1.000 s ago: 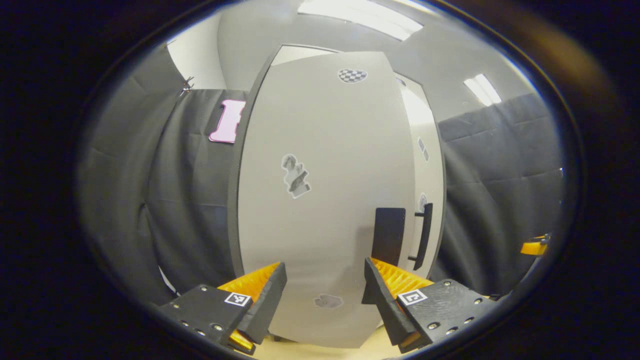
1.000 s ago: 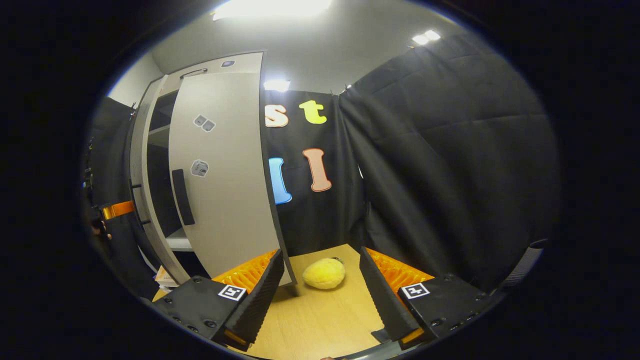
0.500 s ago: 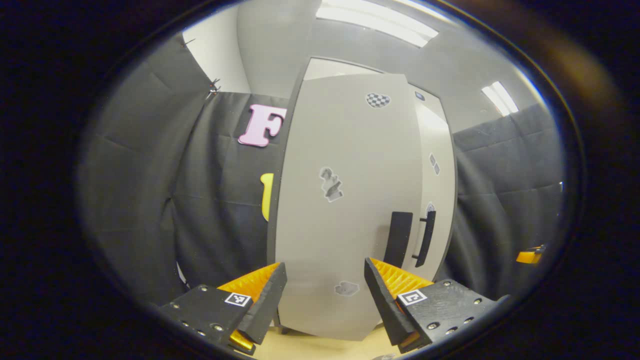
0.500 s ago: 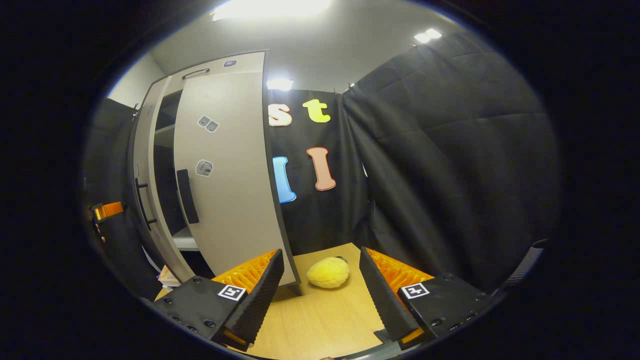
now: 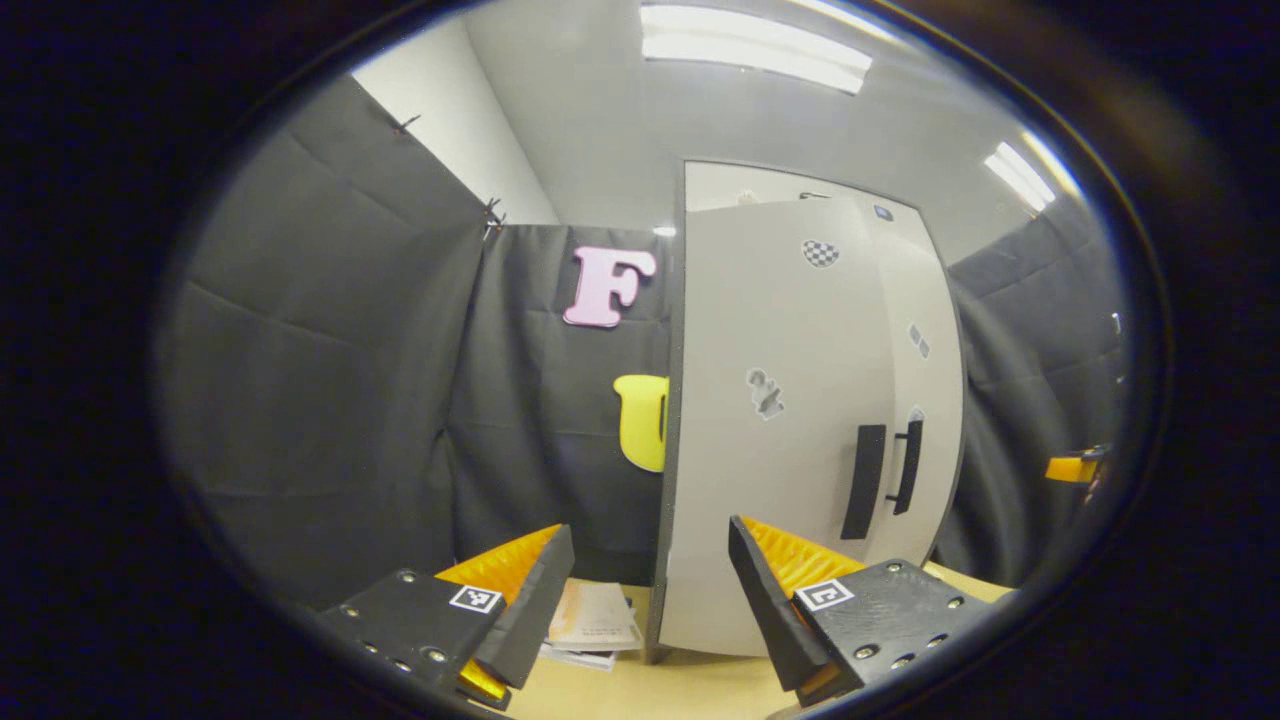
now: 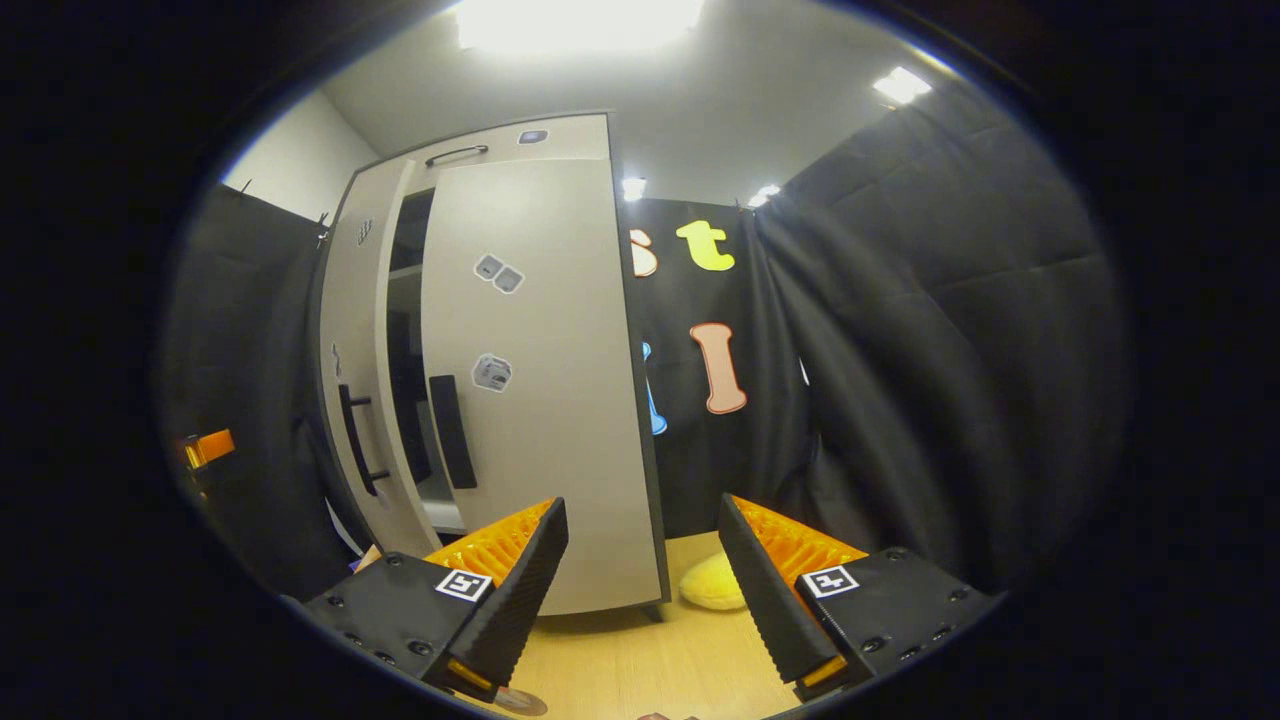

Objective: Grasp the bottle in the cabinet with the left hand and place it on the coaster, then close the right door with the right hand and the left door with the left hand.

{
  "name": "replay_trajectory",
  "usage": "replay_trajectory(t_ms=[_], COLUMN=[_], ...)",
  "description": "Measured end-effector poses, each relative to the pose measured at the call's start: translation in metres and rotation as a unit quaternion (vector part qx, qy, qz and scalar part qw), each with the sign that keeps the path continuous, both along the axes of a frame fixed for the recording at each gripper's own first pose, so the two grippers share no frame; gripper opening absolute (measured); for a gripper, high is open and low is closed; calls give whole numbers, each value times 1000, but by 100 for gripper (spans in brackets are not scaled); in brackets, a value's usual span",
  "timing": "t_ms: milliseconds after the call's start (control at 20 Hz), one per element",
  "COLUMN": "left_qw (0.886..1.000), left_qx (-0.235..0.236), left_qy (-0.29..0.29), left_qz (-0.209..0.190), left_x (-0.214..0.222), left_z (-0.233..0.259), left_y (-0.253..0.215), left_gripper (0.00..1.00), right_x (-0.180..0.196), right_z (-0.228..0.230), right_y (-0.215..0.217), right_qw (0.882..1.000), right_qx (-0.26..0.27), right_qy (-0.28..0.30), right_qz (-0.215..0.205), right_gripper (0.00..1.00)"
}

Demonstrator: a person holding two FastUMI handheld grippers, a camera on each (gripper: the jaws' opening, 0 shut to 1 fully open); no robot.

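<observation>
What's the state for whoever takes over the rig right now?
Left gripper: open, empty, facing the grey left cabinet door.
Right gripper: open, empty, in front of the grey right cabinet door.
Both doors are ajar; the right gripper view shows a dark gap between them.
Whether the bottle sits on the coaster cannot be told.
Left to do: shut the right door with the right gripper, then the left door with the left gripper.

Left gripper view: low over the table, aimed forward and tilted upward, close before the cabinet's left door, ahead and slightly right of its fingers. Right gripper view: likewise low and upturned, near the right door, ahead-left. Shared: both doors and handles, ceiling lights.
</observation>
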State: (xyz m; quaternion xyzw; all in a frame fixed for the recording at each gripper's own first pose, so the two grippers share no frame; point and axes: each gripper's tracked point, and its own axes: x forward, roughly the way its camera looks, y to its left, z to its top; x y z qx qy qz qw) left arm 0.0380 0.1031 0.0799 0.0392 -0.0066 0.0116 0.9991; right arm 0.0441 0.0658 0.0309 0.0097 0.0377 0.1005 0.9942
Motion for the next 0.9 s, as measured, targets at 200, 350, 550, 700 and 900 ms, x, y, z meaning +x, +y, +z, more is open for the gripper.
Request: replay_trajectory(t_ms=[200, 350, 550, 700, 900], left_qw=[999, 998, 998, 998, 997], left_qx=[-10, -10, -6, -13, -26], left_qy=[-13, -25, -33, -29, -19], left_qz=[31, 51, 58, 63, 68], left_x=[-29, -49, -47, -48, -49], left_z=[9, 14, 14, 10, 3], left_y=[18, 28, 27, 28, 26], left_gripper=[97, 90, 90, 90, 90], right_x=[1, 1, 2, 7, 10], right_z=[19, 27, 29, 24, 21], right_y=[23, 25, 11, -3, -6], right_qw=[999, 999, 999, 999, 999], right_qx=[6, 3, 5, 4, 5], right_qy=[-22, -37, -47, -41, -30], right_qz=[27, 29, 8, -9, -10], right_gripper=[96, 96, 92, 96, 96])
